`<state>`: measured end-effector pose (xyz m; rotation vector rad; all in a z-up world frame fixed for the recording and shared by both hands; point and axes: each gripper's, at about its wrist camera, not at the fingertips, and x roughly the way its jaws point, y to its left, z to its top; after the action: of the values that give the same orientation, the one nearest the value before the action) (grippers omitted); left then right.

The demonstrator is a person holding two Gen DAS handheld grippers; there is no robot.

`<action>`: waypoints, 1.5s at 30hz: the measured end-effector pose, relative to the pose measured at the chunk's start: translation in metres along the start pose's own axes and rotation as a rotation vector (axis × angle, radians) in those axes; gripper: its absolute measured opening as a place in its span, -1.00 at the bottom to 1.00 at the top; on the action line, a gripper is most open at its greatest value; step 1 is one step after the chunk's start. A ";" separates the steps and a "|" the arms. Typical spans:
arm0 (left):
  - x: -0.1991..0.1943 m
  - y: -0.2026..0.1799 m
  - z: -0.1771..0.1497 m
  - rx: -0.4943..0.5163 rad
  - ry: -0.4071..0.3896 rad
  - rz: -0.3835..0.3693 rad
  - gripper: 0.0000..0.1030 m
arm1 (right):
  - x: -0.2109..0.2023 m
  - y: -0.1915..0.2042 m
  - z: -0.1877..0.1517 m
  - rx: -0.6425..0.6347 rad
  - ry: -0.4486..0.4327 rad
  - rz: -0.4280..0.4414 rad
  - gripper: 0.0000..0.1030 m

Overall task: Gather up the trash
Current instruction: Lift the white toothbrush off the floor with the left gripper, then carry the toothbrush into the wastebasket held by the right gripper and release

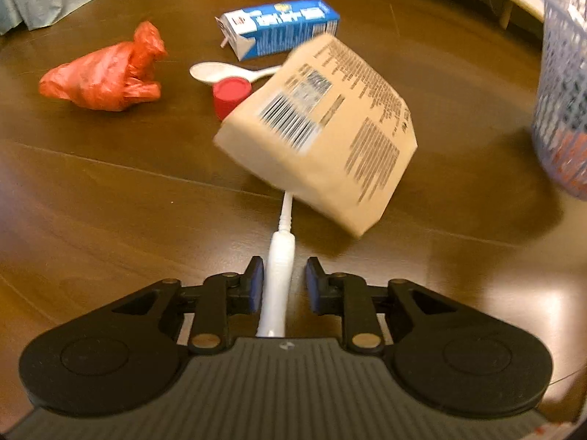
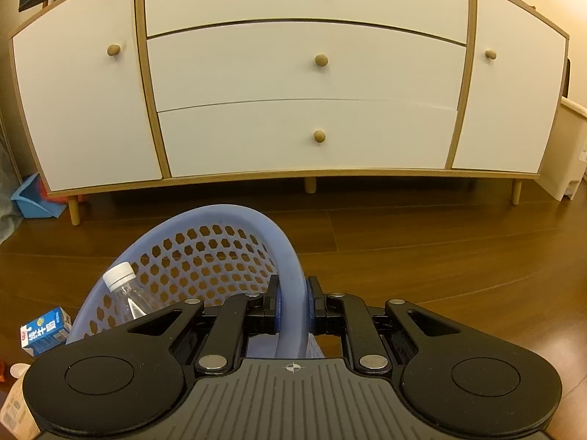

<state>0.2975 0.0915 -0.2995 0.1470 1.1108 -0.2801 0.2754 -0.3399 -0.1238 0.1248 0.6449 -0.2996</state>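
One brown box (image 1: 323, 135) hangs ahead of left hand-held gripper (image 1: 284, 286).

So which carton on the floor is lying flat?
The blue milk carton, flat on its side. The tan carton is tilted, off the floor, on a white stick.

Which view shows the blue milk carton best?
Left wrist: the blue milk carton lies whole on the floor beyond the blurred brown paper package. Right wrist catches only part of it at the lower left edge, beside the lavender basket.
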 end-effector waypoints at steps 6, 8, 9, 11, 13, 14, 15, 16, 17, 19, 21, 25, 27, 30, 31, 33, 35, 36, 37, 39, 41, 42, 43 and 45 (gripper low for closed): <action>0.002 -0.007 0.000 0.087 -0.036 0.012 -0.77 | 0.003 0.000 0.000 -0.003 -0.001 -0.001 -0.81; -0.007 -0.005 -0.004 0.115 -0.048 0.033 -0.77 | 0.004 -0.001 0.000 -0.002 0.001 0.000 -0.81; -0.011 -0.002 -0.004 0.116 -0.055 0.047 -0.77 | 0.005 -0.001 0.000 0.000 0.003 0.002 -0.81; -0.023 0.000 -0.002 0.131 -0.079 0.077 -0.77 | 0.005 -0.003 -0.002 0.006 0.007 0.005 -0.81; -0.036 0.000 0.006 0.155 -0.122 0.113 -0.77 | 0.007 -0.004 -0.003 0.017 0.015 0.010 -0.81; -0.044 -0.001 0.009 0.161 -0.143 0.124 -0.77 | 0.007 -0.005 -0.004 0.020 0.018 0.011 -0.81; -0.052 -0.002 0.014 0.172 -0.168 0.133 -0.77 | 0.008 -0.006 -0.004 0.020 0.018 0.011 -0.81; -0.058 -0.002 0.018 0.181 -0.185 0.140 -0.77 | 0.008 -0.006 -0.004 0.020 0.019 0.012 -0.81; -0.064 -0.003 0.022 0.188 -0.199 0.144 -0.77 | 0.008 -0.007 -0.003 0.023 0.021 0.013 -0.81; -0.073 -0.005 0.028 0.189 -0.222 0.154 -0.77 | 0.009 -0.009 -0.003 0.029 0.025 0.016 -0.81; -0.079 -0.008 0.032 0.195 -0.234 0.164 -0.77 | 0.009 -0.009 -0.004 0.026 0.024 0.017 -0.81; -0.094 -0.016 0.040 0.212 -0.240 0.143 -0.77 | 0.008 -0.008 -0.004 0.019 0.021 0.024 -0.81; -0.101 -0.022 0.043 0.239 -0.245 0.138 -0.77 | 0.010 -0.009 -0.004 0.020 0.021 0.027 -0.82; -0.094 -0.023 0.044 0.259 -0.176 0.132 -0.77 | 0.010 -0.010 -0.003 0.023 0.021 0.034 -0.81; -0.086 -0.020 0.042 0.243 -0.129 0.126 -0.77 | 0.010 -0.010 -0.003 0.022 0.021 0.036 -0.81; -0.071 -0.015 0.030 0.225 -0.050 0.138 -0.77 | 0.010 -0.011 -0.003 0.023 0.022 0.040 -0.81; -0.067 -0.012 0.018 0.213 -0.034 0.132 -0.77 | 0.010 -0.012 -0.003 0.022 0.022 0.038 -0.81; -0.069 -0.012 0.014 0.203 -0.032 0.119 -0.77 | 0.010 -0.012 -0.003 0.023 0.022 0.038 -0.81; -0.072 -0.013 0.013 0.200 -0.039 0.110 -0.77 | 0.011 -0.012 -0.003 0.026 0.022 0.039 -0.81; -0.083 -0.016 0.017 0.206 -0.079 0.089 -0.77 | 0.011 -0.011 -0.003 0.026 0.020 0.040 -0.81; -0.098 -0.024 0.029 0.216 -0.130 0.063 -0.77 | 0.011 -0.010 -0.003 0.020 0.018 0.042 -0.81; -0.107 -0.028 0.037 0.217 -0.163 0.044 -0.77 | 0.011 -0.009 -0.004 0.012 0.016 0.044 -0.81; -0.114 -0.033 0.043 0.215 -0.190 0.024 -0.77 | 0.011 -0.008 -0.004 0.005 0.015 0.046 -0.81; -0.131 -0.043 0.059 0.212 -0.246 -0.021 -0.77 | 0.011 -0.008 -0.004 -0.005 0.015 0.052 -0.81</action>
<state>0.2810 0.0551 -0.1550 0.2818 0.8378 -0.4234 0.2787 -0.3494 -0.1338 0.1389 0.6564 -0.2468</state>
